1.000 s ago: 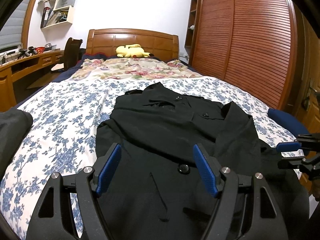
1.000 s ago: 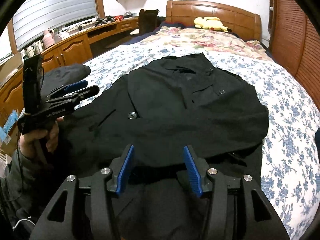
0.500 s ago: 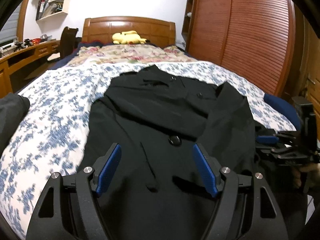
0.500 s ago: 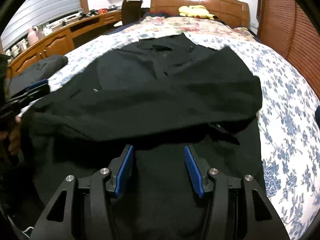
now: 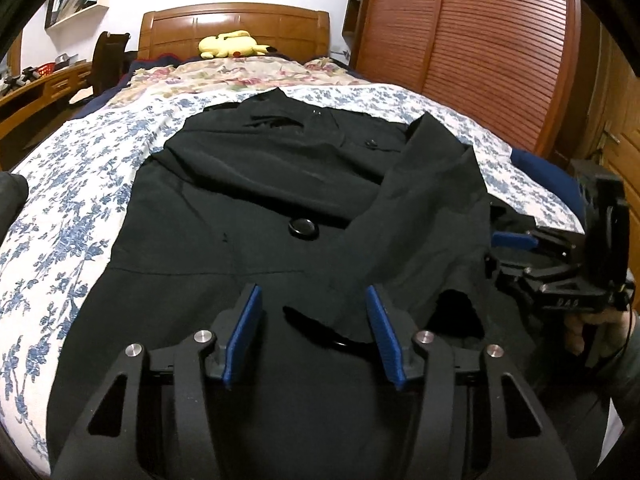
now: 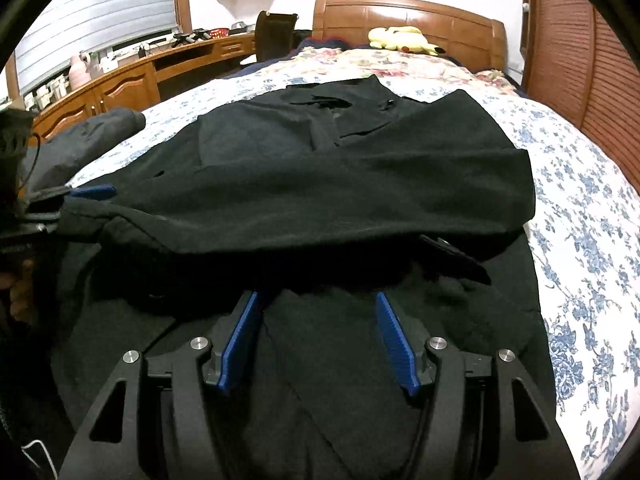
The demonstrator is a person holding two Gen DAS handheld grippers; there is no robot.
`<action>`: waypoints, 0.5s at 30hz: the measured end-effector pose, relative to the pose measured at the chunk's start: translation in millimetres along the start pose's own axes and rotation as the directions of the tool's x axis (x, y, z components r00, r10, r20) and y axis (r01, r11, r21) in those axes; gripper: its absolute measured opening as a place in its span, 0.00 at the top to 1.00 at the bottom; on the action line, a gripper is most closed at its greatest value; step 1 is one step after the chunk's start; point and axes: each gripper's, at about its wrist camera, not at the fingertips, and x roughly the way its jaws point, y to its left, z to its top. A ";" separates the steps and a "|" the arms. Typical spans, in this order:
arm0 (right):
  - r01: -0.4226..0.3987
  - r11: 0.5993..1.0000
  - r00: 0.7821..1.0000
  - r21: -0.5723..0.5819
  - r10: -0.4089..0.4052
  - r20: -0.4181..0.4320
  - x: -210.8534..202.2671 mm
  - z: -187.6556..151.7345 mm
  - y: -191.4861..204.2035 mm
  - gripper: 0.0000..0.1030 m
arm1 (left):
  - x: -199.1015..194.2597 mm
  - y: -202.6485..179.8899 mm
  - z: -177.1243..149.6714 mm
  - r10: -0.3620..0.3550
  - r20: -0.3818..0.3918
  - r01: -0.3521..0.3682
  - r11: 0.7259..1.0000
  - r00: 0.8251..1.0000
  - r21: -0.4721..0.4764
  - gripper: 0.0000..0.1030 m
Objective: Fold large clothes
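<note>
A large black coat [image 5: 260, 200] lies face up on the blue-flowered bed sheet [image 5: 68, 184], collar toward the headboard. Both sleeves are folded across its front; one sleeve [image 6: 340, 196] lies crosswise in the right wrist view. My left gripper [image 5: 312, 312] is open and empty, low over the coat's lower part near its left side. My right gripper [image 6: 320, 320] is open and empty, low over the coat's hem near the right side. Each gripper also shows in the other's view, the right one [image 5: 516, 252] and the left one [image 6: 76, 196], at the coat's edges.
A yellow plush toy [image 5: 232, 44] lies by the wooden headboard [image 5: 236, 28]. A floral quilt [image 5: 240, 76] covers the bed's head end. A wooden wardrobe [image 5: 460, 40] stands on the right, a desk [image 6: 132, 80] on the left. A dark garment [image 6: 92, 136] lies at the bed's left edge.
Both grippers have dropped lower and closer to the coat's bottom part, so the coat fills more of each view. Both stayed open.
</note>
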 end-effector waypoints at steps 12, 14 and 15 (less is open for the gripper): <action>0.009 0.999 1.000 0.042 -0.010 0.021 -30.4 -4.1 -27.5 0.40 | -12.8 -2.9 11.8 0.027 0.035 -0.028 0.999 0.999 0.038 0.92; 0.040 0.999 0.999 0.031 -0.041 0.029 -37.6 -2.2 -29.7 0.40 | -23.3 6.5 18.6 0.038 0.066 -0.039 0.999 0.997 0.018 0.93; 0.050 0.998 0.998 0.027 -0.051 0.036 -41.7 -0.3 -32.0 0.40 | -31.0 12.2 23.0 0.052 0.087 -0.053 0.999 0.995 0.008 0.93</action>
